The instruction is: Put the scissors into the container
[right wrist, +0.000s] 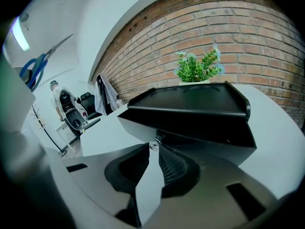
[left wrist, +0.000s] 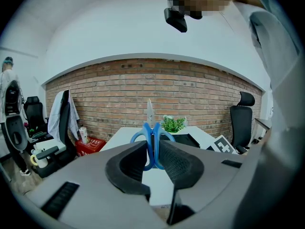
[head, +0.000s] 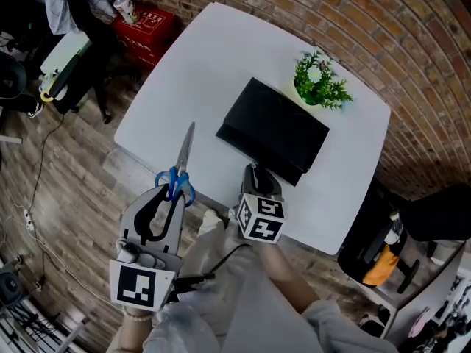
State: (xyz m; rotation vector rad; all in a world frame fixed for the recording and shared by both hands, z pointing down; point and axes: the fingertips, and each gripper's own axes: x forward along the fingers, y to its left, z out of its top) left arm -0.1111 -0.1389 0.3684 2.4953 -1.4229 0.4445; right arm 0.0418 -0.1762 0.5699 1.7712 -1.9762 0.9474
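Head view: the left gripper point(head: 171, 197) holds the blue-handled scissors point(head: 182, 160), blade pointing ahead of its jaws. Left gripper view: both jaws pinch the handles. Right gripper view: the right gripper point(right wrist: 153, 146) is narrow, its tips at the black container's point(right wrist: 190, 104) near wall.

Left gripper point(head: 174, 191) sits low on the person's left side, pointing forward, with its jaws pinched on the blue handles of the scissors point(left wrist: 151, 142). Right gripper point(head: 256, 172) is reaching a bit further ahead, tips squeezed together. Light sleeves point(head: 309, 318) cover both forearms, which are tucked in close.
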